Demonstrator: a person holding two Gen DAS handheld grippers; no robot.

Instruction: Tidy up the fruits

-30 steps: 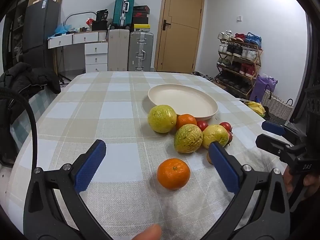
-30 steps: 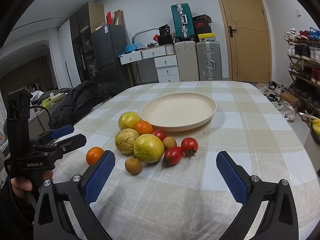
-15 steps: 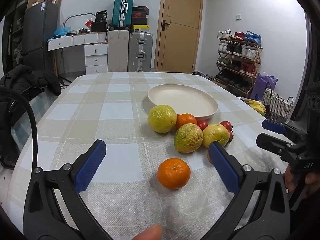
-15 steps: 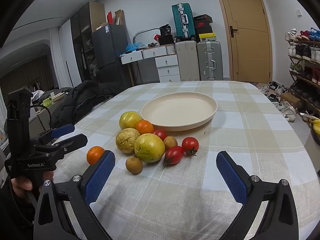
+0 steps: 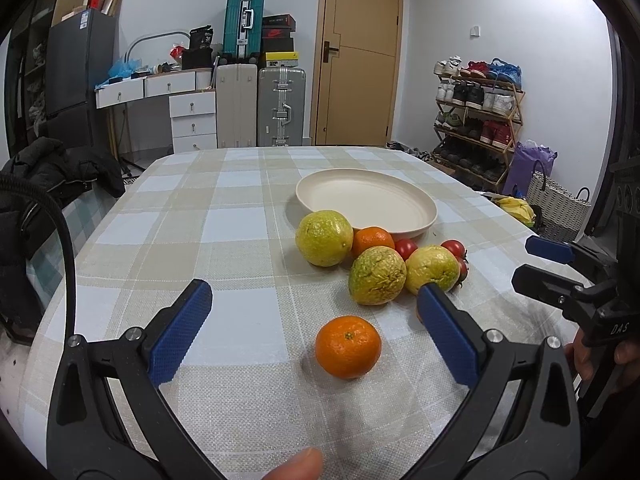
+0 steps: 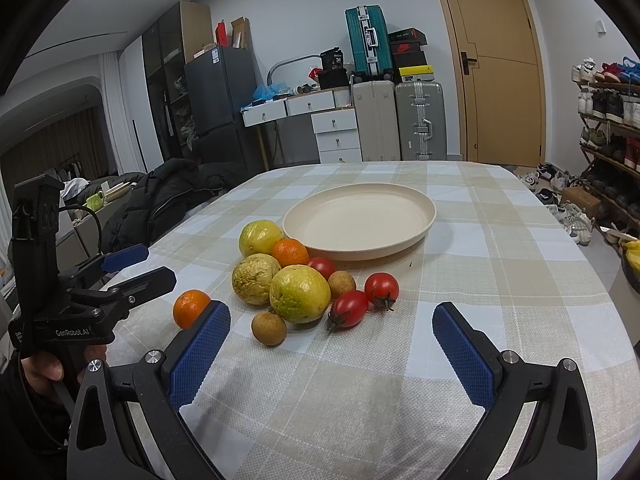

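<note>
Nothing is shifting since a second ago: I'm holding my left gripper and right gripper wide open, both empty. The lone orange is sitting in front of the plate, so sorting is not yet starting.

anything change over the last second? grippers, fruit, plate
No visible change. The left gripper stays open, with the lone orange on the cloth between its fingers, ungripped. The right gripper stays open short of the fruit cluster. The plate is still empty.
</note>
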